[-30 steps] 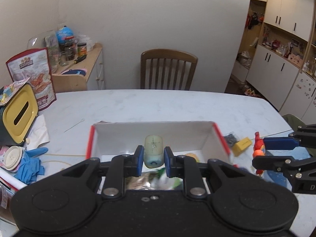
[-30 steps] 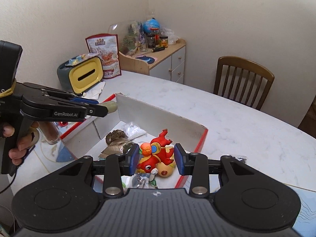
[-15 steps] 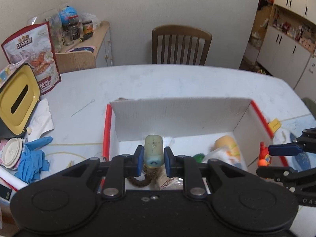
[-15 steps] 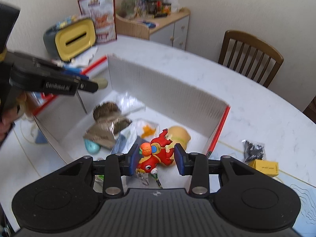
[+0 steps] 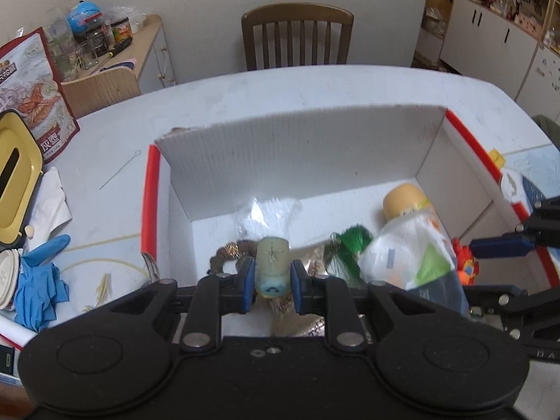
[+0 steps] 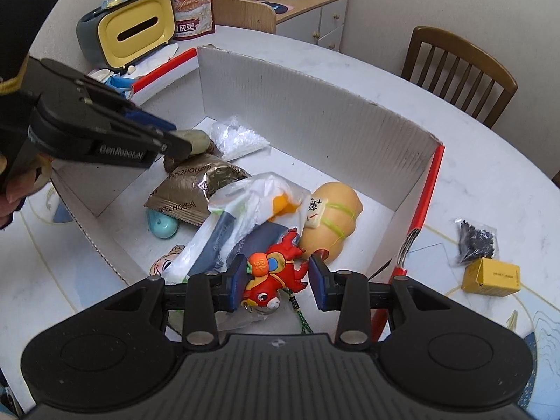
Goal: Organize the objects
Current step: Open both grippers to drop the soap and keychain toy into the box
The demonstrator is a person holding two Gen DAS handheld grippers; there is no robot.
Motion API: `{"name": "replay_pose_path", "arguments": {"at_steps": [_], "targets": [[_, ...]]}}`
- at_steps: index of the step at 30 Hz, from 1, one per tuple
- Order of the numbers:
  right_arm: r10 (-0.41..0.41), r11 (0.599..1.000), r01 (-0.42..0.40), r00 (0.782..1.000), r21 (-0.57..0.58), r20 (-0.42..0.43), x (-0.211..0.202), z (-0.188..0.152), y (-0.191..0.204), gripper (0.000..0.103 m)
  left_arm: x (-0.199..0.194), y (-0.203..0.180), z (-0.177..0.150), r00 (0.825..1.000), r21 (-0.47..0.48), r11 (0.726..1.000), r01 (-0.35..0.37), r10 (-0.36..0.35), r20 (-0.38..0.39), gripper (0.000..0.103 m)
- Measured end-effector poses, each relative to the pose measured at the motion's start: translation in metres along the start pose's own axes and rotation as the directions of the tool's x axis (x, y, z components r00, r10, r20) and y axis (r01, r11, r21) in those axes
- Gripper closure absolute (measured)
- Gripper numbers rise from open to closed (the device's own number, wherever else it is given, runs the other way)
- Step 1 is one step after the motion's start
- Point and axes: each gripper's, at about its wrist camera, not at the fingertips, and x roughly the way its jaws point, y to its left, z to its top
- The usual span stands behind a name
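Now — left claw [image 5: 269, 285] grips pale block [image 5: 272, 269] | right claw [image 6: 274, 281] grips red toy [image 6: 271, 276] | "ZHOUSHI" pouch [image 6: 196, 189]

Pale green block [image 5: 272, 266], red toy [image 6: 273, 274] above open box [image 5: 280, 154].

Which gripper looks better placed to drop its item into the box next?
Probably the right gripper: its red toy hangs low above the pile in the box, and its pads look parted. The left gripper is also over the box but clamps its pale block tightly.
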Motion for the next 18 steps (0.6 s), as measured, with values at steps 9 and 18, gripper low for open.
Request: {"name": "replay_pose_path", "arguments": {"at_steps": [9,18], "targets": [[0.009,1.000,-0.010,1.000,0.022,0.011,-0.001,0.001,0.000,0.065,0.007,0.001,-0.007,0.997,0.010,1.000,0.013,-0.013,-0.076,0.084],[0.013,0.999,-0.014,0.999,0.029,0.031,-0.011,0.002,0.000,0.064,0.007,-0.001,-0.008,0.993,0.005,1.000,0.017,-0.016,-0.114,0.080]]}}
